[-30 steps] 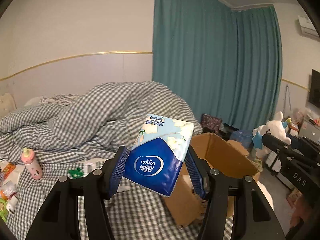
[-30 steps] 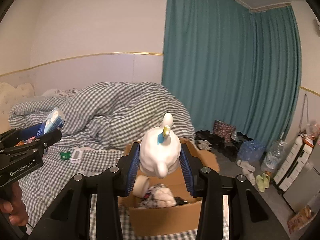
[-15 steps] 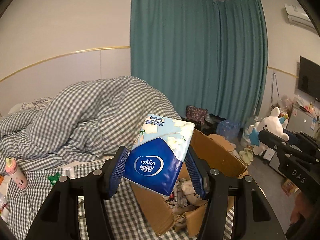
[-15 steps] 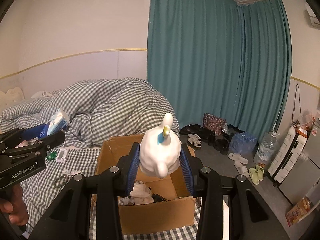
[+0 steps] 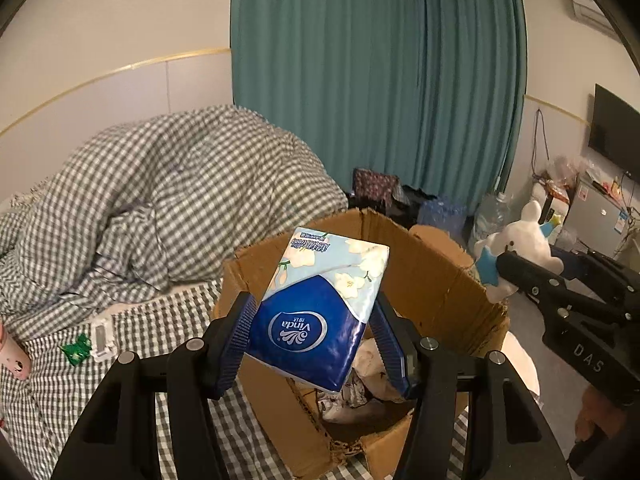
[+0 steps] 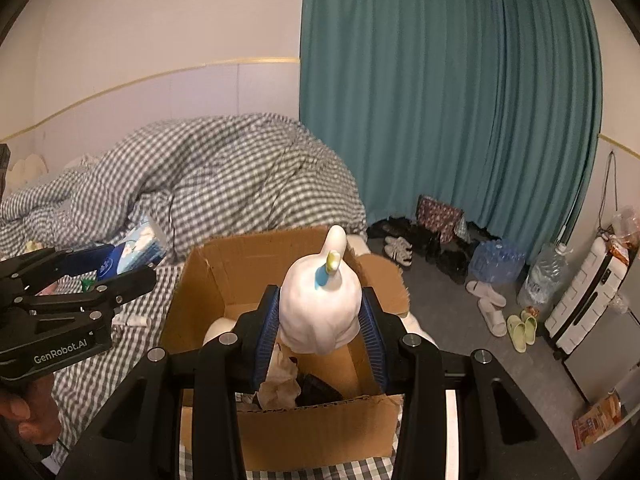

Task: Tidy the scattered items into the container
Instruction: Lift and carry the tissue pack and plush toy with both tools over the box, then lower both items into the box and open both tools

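- The tissue pack stands tilted, long axis running from lower left to upper right, its pale end leaning away toward the curtain; it hangs over the near corner of the cardboard box.
- Its lower half is deep blue with a white oval logo, its upper half light blue with white flowers; the soft wrapper dents where the pads press.
- The left gripper is clamped on the pack's lower half, blue ribbed pads on both sides.
- The white plush toy points up and away, one ear topmost, a blue and yellow tag near its crown; it hangs above the box's open top.
- The right gripper is closed on the toy's body.
- Crumpled pale and dark items lie inside the box, too jumbled to name; the pack and toy hide much of its interior.
- The box sits on the checked bedding, where a small green item and a white object lie, both too small to identify.
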Demonstrator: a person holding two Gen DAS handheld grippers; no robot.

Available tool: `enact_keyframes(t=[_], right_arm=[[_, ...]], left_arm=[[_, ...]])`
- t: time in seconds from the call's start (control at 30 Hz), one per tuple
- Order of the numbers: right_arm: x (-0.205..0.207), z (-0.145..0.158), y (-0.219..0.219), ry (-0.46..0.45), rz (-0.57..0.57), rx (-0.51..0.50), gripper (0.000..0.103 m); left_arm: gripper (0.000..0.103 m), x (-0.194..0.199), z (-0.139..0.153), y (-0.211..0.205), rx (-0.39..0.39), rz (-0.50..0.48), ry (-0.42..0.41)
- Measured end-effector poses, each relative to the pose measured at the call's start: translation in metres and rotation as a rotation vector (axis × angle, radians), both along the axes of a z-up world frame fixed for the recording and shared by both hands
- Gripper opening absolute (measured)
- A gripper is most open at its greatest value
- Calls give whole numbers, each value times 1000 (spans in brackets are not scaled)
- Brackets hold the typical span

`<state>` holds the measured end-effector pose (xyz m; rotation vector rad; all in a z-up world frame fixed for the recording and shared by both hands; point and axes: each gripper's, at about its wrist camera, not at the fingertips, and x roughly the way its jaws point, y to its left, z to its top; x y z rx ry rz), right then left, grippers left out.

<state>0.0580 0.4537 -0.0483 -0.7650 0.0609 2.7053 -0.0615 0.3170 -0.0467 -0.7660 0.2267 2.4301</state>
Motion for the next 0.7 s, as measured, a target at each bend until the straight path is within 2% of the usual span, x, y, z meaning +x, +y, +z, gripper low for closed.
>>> enact_keyframes(t=[0.2,0.53,0.7], right_arm=[[-22,-17,7,-63,7,-23,39],[-57,-55,17,-211,37,-58,39],[-65,-70,20,-258,36,-71,39]], left_arm=[[60,-16,-16,12,-38,-19,-49],[60,-44,-59,32,-132,-49,-190],[60,-49,-73,39,-173,-66,-206]])
